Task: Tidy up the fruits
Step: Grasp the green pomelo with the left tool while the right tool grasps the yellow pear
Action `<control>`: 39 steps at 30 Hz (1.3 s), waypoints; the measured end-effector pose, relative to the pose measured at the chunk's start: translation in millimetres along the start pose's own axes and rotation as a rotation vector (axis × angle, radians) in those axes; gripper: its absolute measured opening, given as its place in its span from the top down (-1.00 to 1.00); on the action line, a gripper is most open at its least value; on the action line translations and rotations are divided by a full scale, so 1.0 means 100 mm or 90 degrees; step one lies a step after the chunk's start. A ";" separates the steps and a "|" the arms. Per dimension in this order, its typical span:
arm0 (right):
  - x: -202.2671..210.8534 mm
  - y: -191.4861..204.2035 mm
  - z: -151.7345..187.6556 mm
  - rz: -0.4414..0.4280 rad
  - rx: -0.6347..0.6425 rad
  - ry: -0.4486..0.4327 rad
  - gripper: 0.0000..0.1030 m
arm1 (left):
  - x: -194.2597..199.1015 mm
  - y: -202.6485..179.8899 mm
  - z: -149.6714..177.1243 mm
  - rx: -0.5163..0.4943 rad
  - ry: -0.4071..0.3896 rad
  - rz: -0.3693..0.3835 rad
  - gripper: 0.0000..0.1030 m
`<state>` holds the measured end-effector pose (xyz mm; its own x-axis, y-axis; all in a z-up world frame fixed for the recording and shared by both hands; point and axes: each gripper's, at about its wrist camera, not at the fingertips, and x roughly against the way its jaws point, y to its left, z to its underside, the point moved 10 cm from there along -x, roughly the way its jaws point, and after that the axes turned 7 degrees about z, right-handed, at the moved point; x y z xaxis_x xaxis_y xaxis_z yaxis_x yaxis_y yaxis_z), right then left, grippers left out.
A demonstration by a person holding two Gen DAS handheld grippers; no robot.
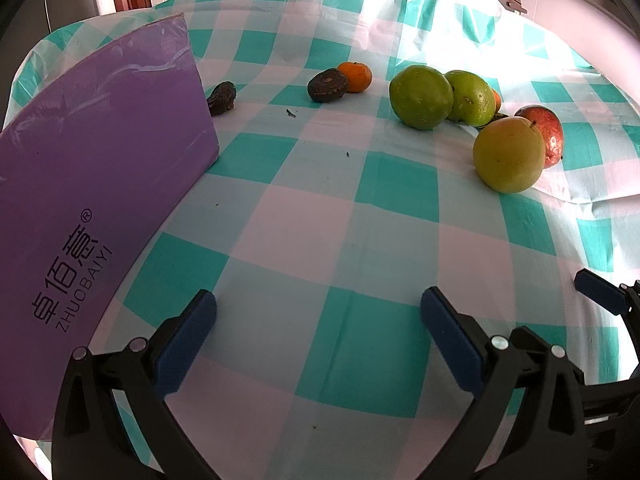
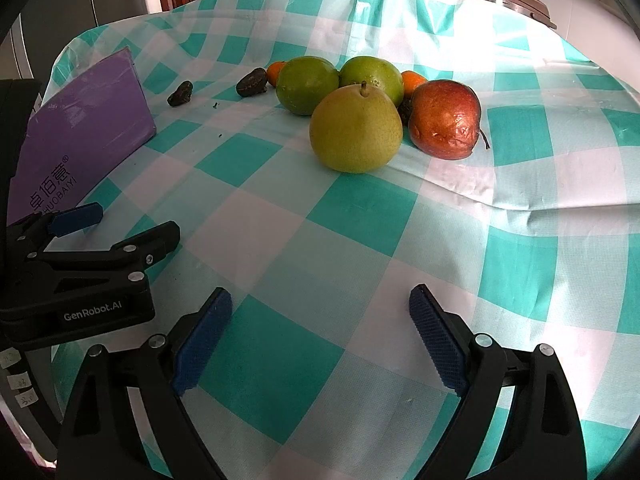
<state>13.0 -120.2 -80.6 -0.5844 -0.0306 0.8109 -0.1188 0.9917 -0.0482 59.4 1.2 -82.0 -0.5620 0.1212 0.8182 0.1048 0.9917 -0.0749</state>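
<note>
Peeking from behind two green fruits [image 2: 340, 80], a tangerine [image 2: 414, 80] shows partly; both tongs [image 1: 318, 320] [image 2: 320, 320] gape empty.

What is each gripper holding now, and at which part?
Nothing is held. The left gripper and the right gripper are both open above the checked tablecloth, apart from the yellow-green pear.

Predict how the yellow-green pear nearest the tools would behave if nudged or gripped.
The yellow-green pear looks round and stands stem-up on smooth cloth, so it would probably roll or topple. Its skin seems smooth, perhaps slippery between pads. It appears firm and fairly heavy.
</note>
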 end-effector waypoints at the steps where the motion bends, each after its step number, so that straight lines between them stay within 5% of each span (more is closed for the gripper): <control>1: 0.00 0.00 0.00 0.000 0.000 0.000 -0.70 | 0.00 0.00 0.00 0.000 0.000 0.000 -0.97; 15: -0.01 0.00 -0.02 0.012 -0.013 0.001 -0.70 | -0.01 0.01 -0.02 0.013 -0.002 -0.007 -0.97; 21: -0.11 0.00 -0.14 0.041 -0.057 0.041 -0.71 | -0.11 0.15 -0.17 -0.036 0.047 0.028 -0.97; 26: -0.30 -0.15 -0.49 0.055 -0.191 0.041 -0.52 | -0.15 0.27 -0.21 -0.099 0.036 0.067 -0.97; 33: -0.65 -0.18 -0.90 0.112 -0.185 0.048 -0.24 | -0.18 0.16 -0.23 -0.141 0.031 0.099 -0.97; 39: -0.53 -0.34 -0.77 0.109 -0.198 0.047 -0.17 | -0.38 0.01 -0.48 -0.147 0.031 0.105 -0.97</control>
<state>109.6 -142.4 -76.8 -0.5138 0.1369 0.8469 0.2316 0.9727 -0.0167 120.0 -4.0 -85.6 -0.4823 0.2725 0.8326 0.3794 0.9216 -0.0818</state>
